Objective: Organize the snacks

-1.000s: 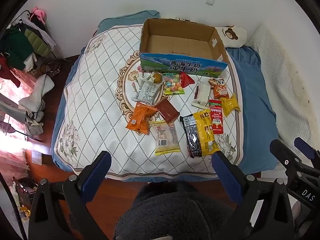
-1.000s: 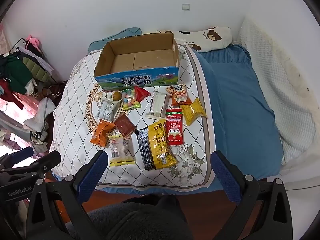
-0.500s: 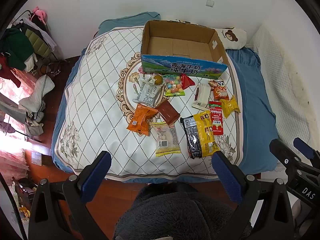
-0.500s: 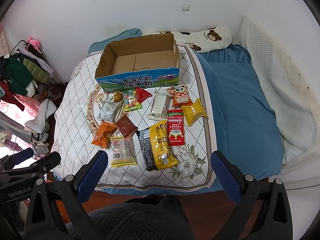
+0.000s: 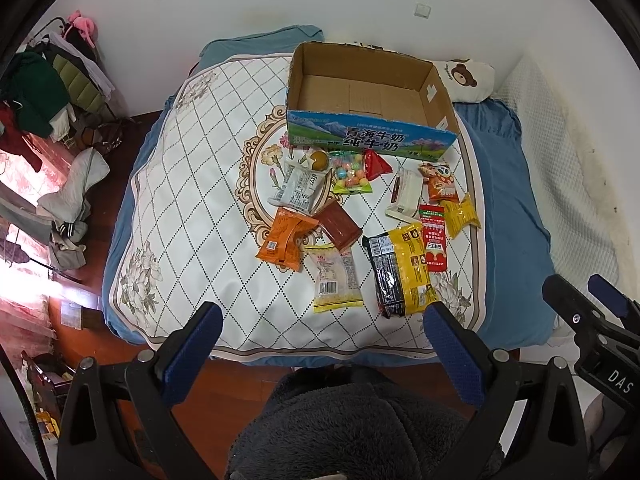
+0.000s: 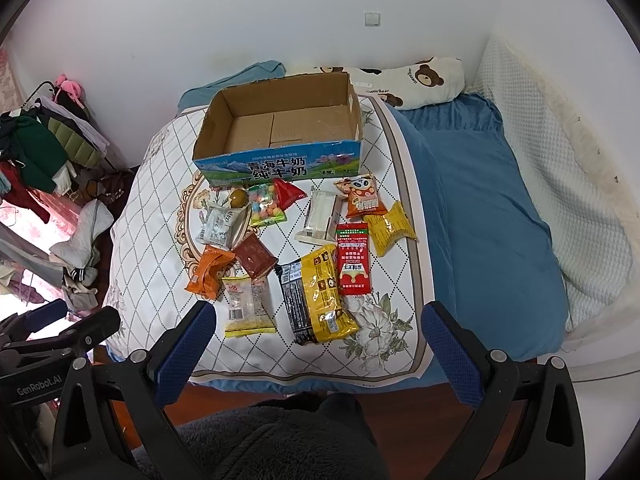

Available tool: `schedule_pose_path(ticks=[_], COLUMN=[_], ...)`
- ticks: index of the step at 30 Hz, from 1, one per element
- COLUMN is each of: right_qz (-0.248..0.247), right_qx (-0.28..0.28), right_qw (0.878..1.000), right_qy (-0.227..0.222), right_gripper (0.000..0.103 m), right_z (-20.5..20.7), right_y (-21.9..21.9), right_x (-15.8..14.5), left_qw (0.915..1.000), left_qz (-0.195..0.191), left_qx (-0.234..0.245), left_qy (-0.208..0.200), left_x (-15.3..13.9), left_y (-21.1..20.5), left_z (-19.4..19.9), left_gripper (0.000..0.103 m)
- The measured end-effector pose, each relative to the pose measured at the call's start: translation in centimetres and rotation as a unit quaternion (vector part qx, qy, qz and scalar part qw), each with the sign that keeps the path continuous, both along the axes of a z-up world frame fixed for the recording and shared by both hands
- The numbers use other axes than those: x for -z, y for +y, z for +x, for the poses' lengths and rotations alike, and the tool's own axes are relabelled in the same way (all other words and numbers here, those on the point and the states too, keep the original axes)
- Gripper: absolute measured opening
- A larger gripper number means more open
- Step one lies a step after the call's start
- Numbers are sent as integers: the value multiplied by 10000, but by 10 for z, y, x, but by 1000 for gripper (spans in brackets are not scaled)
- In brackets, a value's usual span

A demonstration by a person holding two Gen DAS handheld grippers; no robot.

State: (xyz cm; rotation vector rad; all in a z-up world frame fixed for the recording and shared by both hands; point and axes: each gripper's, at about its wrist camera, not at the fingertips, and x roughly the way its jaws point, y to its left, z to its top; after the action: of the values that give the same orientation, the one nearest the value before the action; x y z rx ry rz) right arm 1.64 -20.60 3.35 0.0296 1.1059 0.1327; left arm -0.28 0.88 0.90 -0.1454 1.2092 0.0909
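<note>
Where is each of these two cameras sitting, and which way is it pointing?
Left wrist: on the left gripper, facing the bed from its foot; its blue fingers and the right gripper show.
Right wrist: on the right gripper, same direction; the left gripper shows.
Both share the cardboard box and scattered snacks.

Each black tool point(image 5: 318, 352) carries blue textured pads point(image 5: 454, 356) and silver screws point(image 6: 139, 356); white lettering marks one frame; dark fleecy clothing point(image 6: 280, 440) sits below.
</note>
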Motion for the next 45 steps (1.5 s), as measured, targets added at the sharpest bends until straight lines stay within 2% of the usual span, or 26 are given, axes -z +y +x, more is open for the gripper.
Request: schedule_pose_path(ticks=[45], right_qz=[34], right_qx=[1], right_qw=[10000], right_qy=[-42], right_gripper=[103], right_z=[-1], right_y=[0], right_x=[-3], left_qw=[10000], left_qz=[19], left_qx=[-1], left_qy=[-46], left_x=[-1], left_y=[0], left_z=[-2], left_gripper=[103])
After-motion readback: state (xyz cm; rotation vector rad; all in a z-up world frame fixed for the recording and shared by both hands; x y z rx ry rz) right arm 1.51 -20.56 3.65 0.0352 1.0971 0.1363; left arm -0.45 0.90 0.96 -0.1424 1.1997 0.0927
